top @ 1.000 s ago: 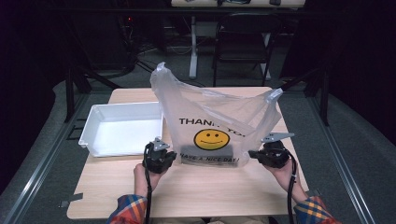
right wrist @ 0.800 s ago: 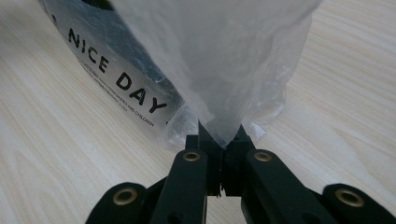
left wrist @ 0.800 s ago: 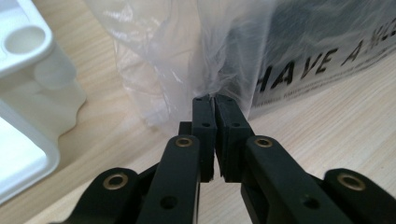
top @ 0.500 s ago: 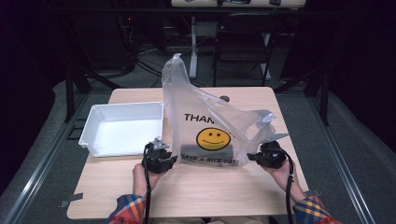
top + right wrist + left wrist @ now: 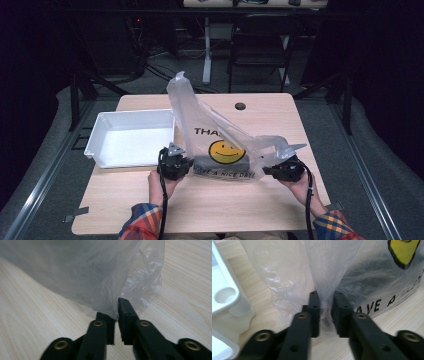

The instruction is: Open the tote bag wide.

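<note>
The left gripper (image 5: 175, 164) sits at about 7 o'clock on the table (image 5: 210, 210), held in the person's left hand (image 5: 159, 182), and its jaws are nearly closed on a gathered fold of the plastic bag (image 5: 220, 135). In the left gripper view the left gripper (image 5: 324, 306) has only a narrow gap between its jaws, and that gap is packed with bunched film from the plastic bag (image 5: 332, 270).

The right gripper (image 5: 284, 170) rests at about 4 o'clock, in the right hand (image 5: 299, 186), pinching the bag's other low corner. In the right gripper view the right gripper (image 5: 117, 315) has its jaws close together with a thin edge of the plastic bag (image 5: 87, 272) drawn down between them; the film looks clamped, though the blur there makes the exact contact hard to judge.

The bag stands near the table's centre, its base on the wood between the two grippers. One handle rises to a peak toward 11 o'clock, while the right side slumps low toward 4 o'clock. Its face carries a yellow smiley (image 5: 226, 151) and printed lettering, and something dark lies inside along the bottom.

A white tray (image 5: 95, 145) lies at about 9 o'clock, just beside the bag and the left gripper; its rim shows as the white tray (image 5: 227, 302) in the left gripper view.
</note>
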### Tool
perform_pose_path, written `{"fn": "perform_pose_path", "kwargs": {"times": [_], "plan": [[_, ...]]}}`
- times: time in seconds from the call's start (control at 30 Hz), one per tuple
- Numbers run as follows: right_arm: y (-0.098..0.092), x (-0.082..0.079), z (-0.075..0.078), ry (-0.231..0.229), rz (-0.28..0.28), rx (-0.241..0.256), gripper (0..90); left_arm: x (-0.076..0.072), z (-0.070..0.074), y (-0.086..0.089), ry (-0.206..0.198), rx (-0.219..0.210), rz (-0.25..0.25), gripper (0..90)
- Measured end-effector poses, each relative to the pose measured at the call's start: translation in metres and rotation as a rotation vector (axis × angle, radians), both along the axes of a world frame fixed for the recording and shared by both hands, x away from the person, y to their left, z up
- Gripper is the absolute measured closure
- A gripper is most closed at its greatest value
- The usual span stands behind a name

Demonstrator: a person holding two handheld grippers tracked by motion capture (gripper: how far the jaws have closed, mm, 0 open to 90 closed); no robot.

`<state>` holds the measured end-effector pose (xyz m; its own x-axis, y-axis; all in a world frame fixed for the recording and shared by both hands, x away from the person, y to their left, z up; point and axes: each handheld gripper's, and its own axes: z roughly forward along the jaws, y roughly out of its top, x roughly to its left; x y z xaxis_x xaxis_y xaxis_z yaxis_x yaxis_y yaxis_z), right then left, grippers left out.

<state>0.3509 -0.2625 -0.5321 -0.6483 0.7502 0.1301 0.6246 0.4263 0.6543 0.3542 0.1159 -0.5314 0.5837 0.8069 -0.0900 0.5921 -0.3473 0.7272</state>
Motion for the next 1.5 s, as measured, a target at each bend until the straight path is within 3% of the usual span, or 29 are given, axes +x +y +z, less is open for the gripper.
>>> {"fn": "perform_pose_path", "kwargs": {"times": [0.03, 0.07, 0.2, 0.33, 0.47, 0.5, 0.57, 0.63, 0.73, 0.77, 0.83, 0.9, 1.17, 1.27, 1.3, 1.33, 1.37, 1.4, 1.43, 1.47, 1.5], "plan": [[0.0, 0.0, 0.0, 0.0, 0.0, 0.0, 78.5, 0.0, 0.0, 0.0, 0.0, 0.0, 0.0, 85.4], [-0.004, -0.003, 0.008, -0.012, 0.017, -0.033, 69.9, 0.0, -0.002, 0.001, 0.012, 0.006, -0.001, 87.0], [-0.005, -0.012, 0.021, -0.084, 0.017, -0.023, 63.6, 0.001, -0.004, 0.002, 0.021, 0.012, 0.001, 88.8], [-0.005, -0.018, 0.028, -0.131, 0.027, 0.005, 64.3, 0.003, -0.007, 0.003, 0.04, 0.026, -0.011, 89.2], [0.0, -0.018, 0.03, -0.166, 0.038, 0.016, 74.9, 0.004, -0.01, 0.003, 0.061, 0.057, -0.022, 89.4], [0.002, -0.016, 0.027, -0.159, 0.033, 0.018, 82.5, 0.005, -0.012, 0.002, 0.077, 0.057, -0.024, 89.4], [0.003, -0.014, 0.026, -0.151, 0.033, 0.017, 84.4, 0.005, -0.013, 0.002, 0.073, 0.07, -0.022, 89.4], [0.004, -0.006, 0.018, -0.11, 0.023, 0.004, 89.7, 0.005, -0.014, 0.003, 0.088, 0.078, -0.019, 89.4], [0.004, 0.001, 0.011, -0.086, 0.005, -0.011, 90.0, 0.006, -0.015, 0.006, 0.101, 0.1, -0.009, 89.4], [0.004, 0.003, 0.009, -0.077, -0.002, -0.017, 90.0, 0.005, -0.016, 0.007, 0.121, 0.093, -0.001, 89.4], [0.004, 0.006, 0.007, -0.064, -0.005, -0.015, 90.0, 0.005, -0.016, 0.008, 0.124, 0.094, 0.0, 89.5], [0.004, 0.01, 0.0, -0.02, -0.01, -0.025, 90.0, 0.004, -0.015, 0.009, 0.132, 0.099, -0.002, 89.6], [0.007, 0.016, -0.009, 0.017, 0.003, -0.055, 90.0, -0.001, -0.013, 0.011, 0.162, 0.141, -0.037, 89.0], [0.008, 0.016, -0.011, 0.022, 0.013, -0.064, 90.0, -0.007, -0.005, 0.014, 0.144, 0.126, -0.023, 72.3], [0.008, 0.016, -0.011, 0.03, 0.007, -0.067, 90.0, -0.01, -0.001, 0.016, 0.134, 0.105, -0.024, 72.3], [0.007, 0.016, -0.011, 0.026, 0.006, -0.058, 90.0, -0.014, 0.004, 0.018, 0.113, 0.085, -0.021, 59.4], [0.006, 0.016, -0.01, 0.03, 0.008, -0.056, 90.0, -0.02, 0.013, 0.02, 0.073, 0.058, -0.007, 54.0], [0.006, 0.016, -0.01, 0.03, 0.008, -0.056, 90.0, -0.02, 0.013, 0.02, 0.073, 0.058, -0.007, 48.7], [0.006, 0.015, -0.01, 0.028, 0.007, -0.054, 90.0, -0.025, 0.02, 0.021, 0.024, 0.047, 0.012, 48.7], [0.006, 0.015, -0.009, 0.027, 0.013, -0.056, 90.0, -0.027, 0.025, 0.02, 0.002, 0.039, 0.016, 42.9], [0.007, 0.014, -0.008, 0.026, 0.012, -0.051, 89.6, -0.029, 0.029, 0.018, -0.053, 0.024, 0.028, 42.1]]}}
